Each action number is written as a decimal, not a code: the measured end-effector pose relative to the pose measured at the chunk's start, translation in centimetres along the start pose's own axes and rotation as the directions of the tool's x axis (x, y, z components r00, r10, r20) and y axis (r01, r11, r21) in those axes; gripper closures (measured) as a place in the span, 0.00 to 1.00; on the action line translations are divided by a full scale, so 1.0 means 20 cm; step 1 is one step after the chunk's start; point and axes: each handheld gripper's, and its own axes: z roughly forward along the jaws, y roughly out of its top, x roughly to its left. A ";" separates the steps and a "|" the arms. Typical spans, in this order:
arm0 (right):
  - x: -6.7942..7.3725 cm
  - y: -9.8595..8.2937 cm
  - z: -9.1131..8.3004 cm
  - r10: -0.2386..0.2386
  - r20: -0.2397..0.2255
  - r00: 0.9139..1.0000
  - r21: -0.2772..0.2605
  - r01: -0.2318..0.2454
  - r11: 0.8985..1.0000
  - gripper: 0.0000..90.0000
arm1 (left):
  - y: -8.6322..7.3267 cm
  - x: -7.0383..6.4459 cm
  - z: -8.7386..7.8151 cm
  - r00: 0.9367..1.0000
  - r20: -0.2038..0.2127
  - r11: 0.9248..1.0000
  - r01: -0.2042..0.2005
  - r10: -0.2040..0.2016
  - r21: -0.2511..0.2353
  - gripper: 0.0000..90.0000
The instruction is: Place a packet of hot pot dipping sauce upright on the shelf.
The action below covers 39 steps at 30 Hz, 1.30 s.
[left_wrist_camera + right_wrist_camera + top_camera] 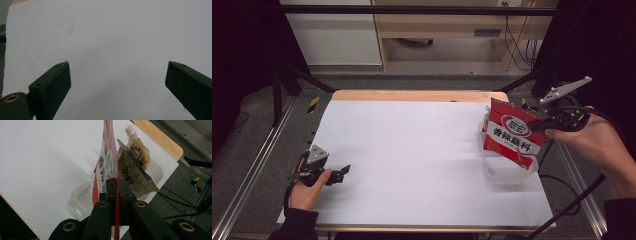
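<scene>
At the lower left of the high view, the left gripper (343, 172) is resting low over the white table cover (412, 150), held by the person's left hand (304, 192). In the left gripper view its jaws are standing wide apart with nothing between them, and bare white surface is lying ahead of them. This tool is released and idle.

Moving right across the high view, the middle of the cover is carrying nothing. At the right of the frame, the red seasoning sachet (512, 132) is hanging tilted above the clear plastic tray (504, 176), pinched at its right edge by the right gripper (539, 126). In the right gripper view the jaws are pressing together on the sachet's thin edge (110, 157), so this tool is clenched and grasping the sachet. Behind it, at the upper right of that view, a brown spouted sauce pouch (136, 167) is leaning in the tray (80, 200).

Judged step: the sachet is in transit at the tray, either being lifted out or lowered in; the frames are not settling which. The next move is calling for a steady grip on the narrow edge, clearance from the brown pouch and the tray wall, and a flat set-down before the jaws are released.
</scene>
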 end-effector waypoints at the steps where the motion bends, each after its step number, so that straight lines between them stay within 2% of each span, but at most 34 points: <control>1: 0.00 0.00 0.00 0.003 -0.001 1.000 -0.002 -0.003 1.000 1.00 | 0.00 0.00 0.00 1.000 0.000 1.000 0.000 0.000 0.000 0.07; 5: -0.01 -0.03 0.03 0.005 -0.002 1.000 0.007 -0.005 1.000 1.00 | 0.00 0.00 0.00 1.000 0.003 1.000 0.002 -0.002 0.000 0.07; 18: -0.04 -0.11 0.16 0.058 -0.027 0.998 0.029 -0.057 0.998 1.00 | 0.00 -0.01 0.00 1.000 0.007 1.000 -0.004 0.004 0.007 0.07; 27: -0.07 -0.20 0.19 0.098 -0.029 0.995 0.030 -0.097 0.995 1.00 | 0.00 -0.01 0.01 1.000 0.010 1.000 -0.006 0.006 0.007 0.07; 39: -0.10 -0.29 0.18 0.108 -0.026 0.994 0.058 -0.106 0.993 0.97 | 0.00 -0.01 0.01 1.000 0.009 1.000 -0.008 0.007 0.017 0.07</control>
